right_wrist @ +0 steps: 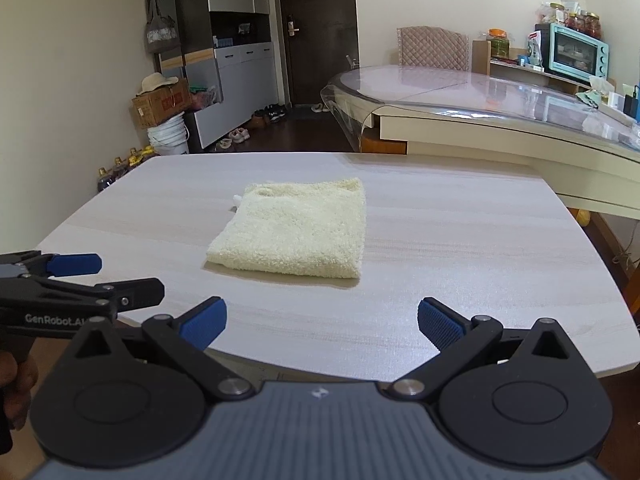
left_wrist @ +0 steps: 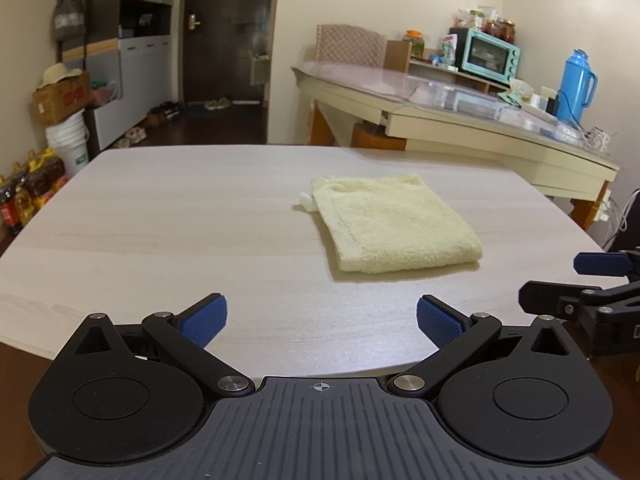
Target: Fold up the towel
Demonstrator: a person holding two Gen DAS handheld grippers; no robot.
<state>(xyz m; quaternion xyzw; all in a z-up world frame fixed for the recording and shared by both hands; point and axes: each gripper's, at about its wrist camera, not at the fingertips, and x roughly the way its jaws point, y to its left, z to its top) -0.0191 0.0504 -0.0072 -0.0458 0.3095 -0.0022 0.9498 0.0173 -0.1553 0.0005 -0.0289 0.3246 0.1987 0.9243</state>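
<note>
**A:** Two grippers, and you're holding both of them back at the near edge of the table (left_wrist: 160, 208) with nothing in either one. Your left gripper (left_wrist: 322, 322) is sitting with its blue pads (left_wrist: 204, 320) spread wide, and your right gripper (right_wrist: 322, 322) is doing the same, fingers gaping and well short of the cloth.

**B:** Where's the towel lying for you?

**A:** The towel (left_wrist: 390, 226) is lying flat around the middle of the tabletop, already folded into a thick pale-yellow pad. From the left wrist camera it's sitting right of centre; from the right wrist camera the same towel (right_wrist: 298, 228) is sitting a bit left of centre. So it's resting between your two hands, further out on the table.

**B:** Which way is it running?

**A:** It's close to square, but the longer side is running away from you, near edge to far edge. The plump rounded fold is facing you, and the loose layered edges are pointing at the far side. A small white tag (left_wrist: 306, 200) is poking out at the far left corner. The whole thing is lying slightly skewed, with the near end swinging toward your right.

**B:** Can you see each gripper from the other camera?

**A:** Yep, each one is peeking in from the side, fingers apart there too.
</note>
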